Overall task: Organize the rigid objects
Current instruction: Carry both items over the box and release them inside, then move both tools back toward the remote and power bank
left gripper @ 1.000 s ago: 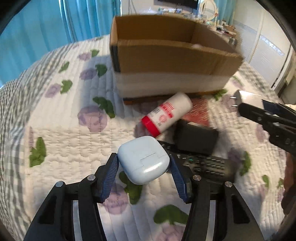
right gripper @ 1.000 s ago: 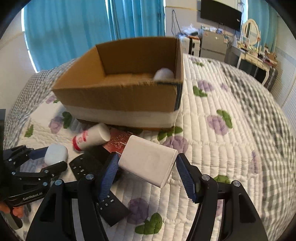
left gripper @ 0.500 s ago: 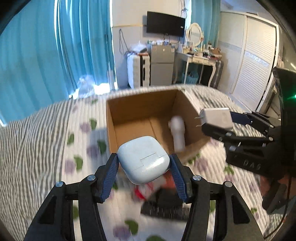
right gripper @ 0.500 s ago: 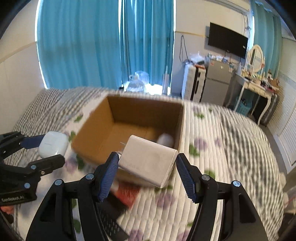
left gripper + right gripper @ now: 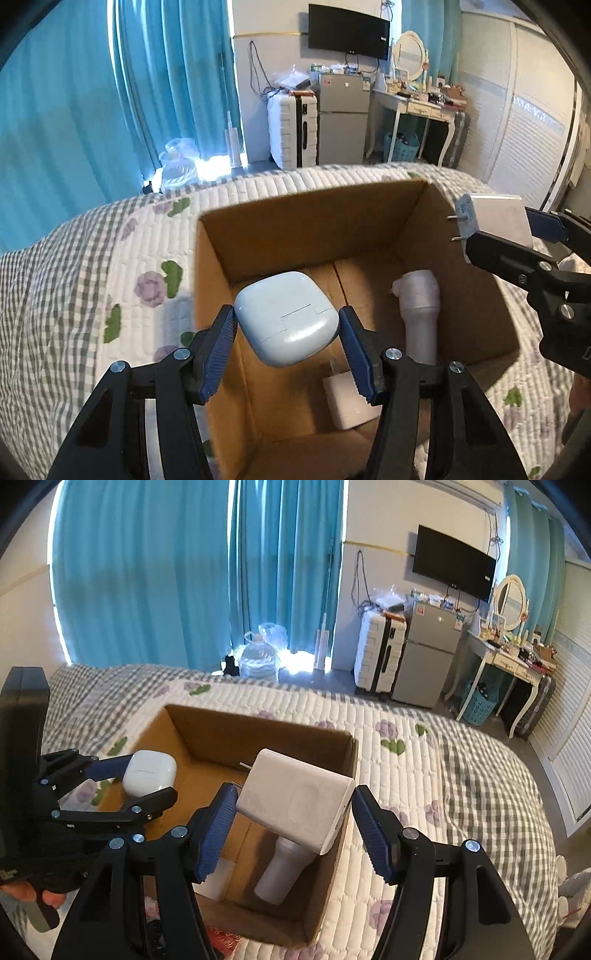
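My left gripper [image 5: 288, 338] is shut on a pale blue earbud case [image 5: 286, 317], held above the open cardboard box [image 5: 306, 225]. It also shows in the right wrist view [image 5: 149, 773]. My right gripper [image 5: 293, 818] is shut on a white power adapter [image 5: 295, 805] with two prongs, held over the box's right side; the adapter shows at the right of the left wrist view [image 5: 495, 218]. Inside the box lie a white bottle [image 5: 421, 314] and a white flat block [image 5: 349, 397].
The box sits on a quilted bed [image 5: 443, 775] with purple flowers and a grey check border. A red item [image 5: 221, 939] lies on the bed near the box's front. Beyond the bed stand blue curtains, a white suitcase, a small fridge and a dressing table.
Both grippers have risen from the bed surface and moved forward over the open box, each still holding its object. The items left on the bed have dropped out of view.
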